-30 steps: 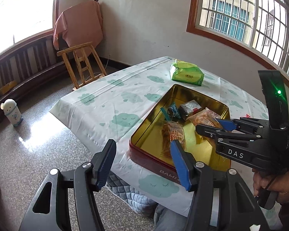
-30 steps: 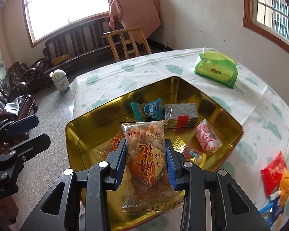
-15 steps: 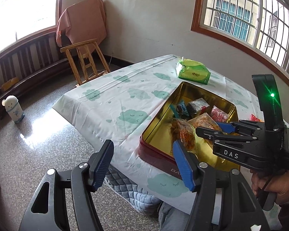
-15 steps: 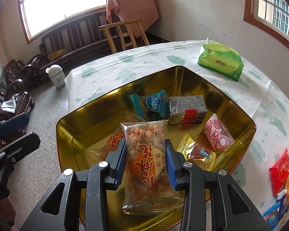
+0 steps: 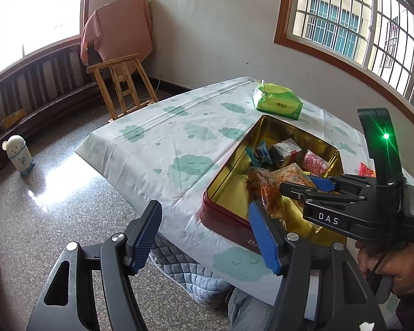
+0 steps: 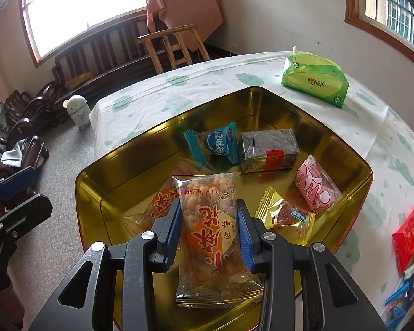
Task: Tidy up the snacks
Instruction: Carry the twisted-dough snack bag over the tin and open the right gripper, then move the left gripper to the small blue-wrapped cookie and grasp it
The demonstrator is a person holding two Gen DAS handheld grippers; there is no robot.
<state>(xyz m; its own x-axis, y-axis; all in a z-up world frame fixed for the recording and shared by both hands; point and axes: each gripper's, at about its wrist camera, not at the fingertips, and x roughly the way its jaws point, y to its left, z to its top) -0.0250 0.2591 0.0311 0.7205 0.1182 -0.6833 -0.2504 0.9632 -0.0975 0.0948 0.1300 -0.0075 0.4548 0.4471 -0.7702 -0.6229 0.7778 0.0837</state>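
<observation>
- Right gripper [image 6: 209, 233] jaws clenched on clear fried-snack packet [image 6: 209, 220], above near end of gold tin [image 6: 312, 104];
- Left gripper [image 5: 204, 237] jaws just widened, released, nothing between, off table's [image 5: 157, 143] near edge.

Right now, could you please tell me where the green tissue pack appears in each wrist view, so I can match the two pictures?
Left wrist view: the green tissue pack lies upper centre-right on the tablecloth, just beyond the tin's far corner.
Right wrist view: the pack sits upper right, beyond the tin's far rim.
Shared landmark: the gold tin.
</observation>
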